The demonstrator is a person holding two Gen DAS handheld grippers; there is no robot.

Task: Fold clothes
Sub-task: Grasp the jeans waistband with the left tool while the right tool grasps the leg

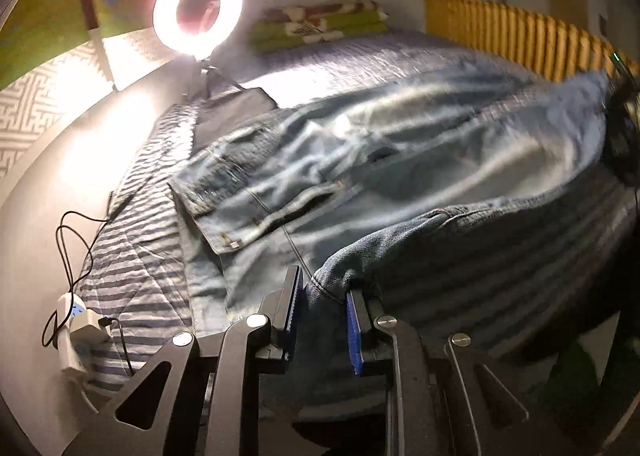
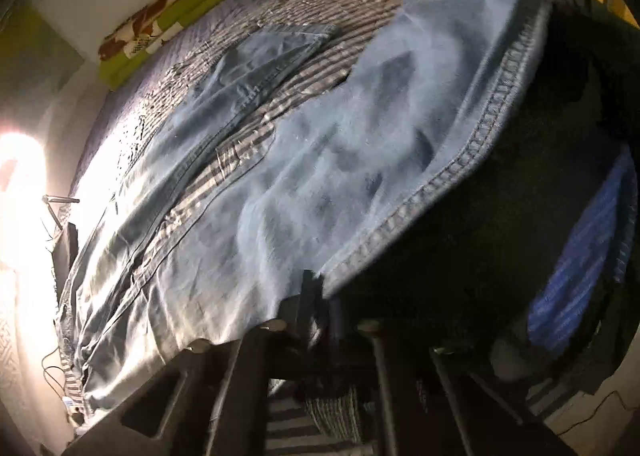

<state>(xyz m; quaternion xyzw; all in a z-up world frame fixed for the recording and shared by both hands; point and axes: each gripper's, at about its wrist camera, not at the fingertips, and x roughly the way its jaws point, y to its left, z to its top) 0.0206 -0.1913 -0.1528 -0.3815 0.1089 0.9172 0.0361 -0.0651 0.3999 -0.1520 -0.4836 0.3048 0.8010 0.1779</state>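
Both grippers are pinching the denim jacket [image 1: 360,159] near the ring light [image 1: 198,9]: left gripper [image 1: 324,308] on a cuff, right gripper [image 2: 320,296] on a hem; shallow bites risk slipping.

The denim jacket [image 1: 360,159] is pale washed blue, darker at its stitched hem. Under it, the bedspread [image 1: 140,256] is grey-and-white striped. Beyond the jacket lies a folded blanket [image 1: 320,23], lime green with maroon-and-cream patches, beside a yellow slatted headboard [image 1: 520,39].
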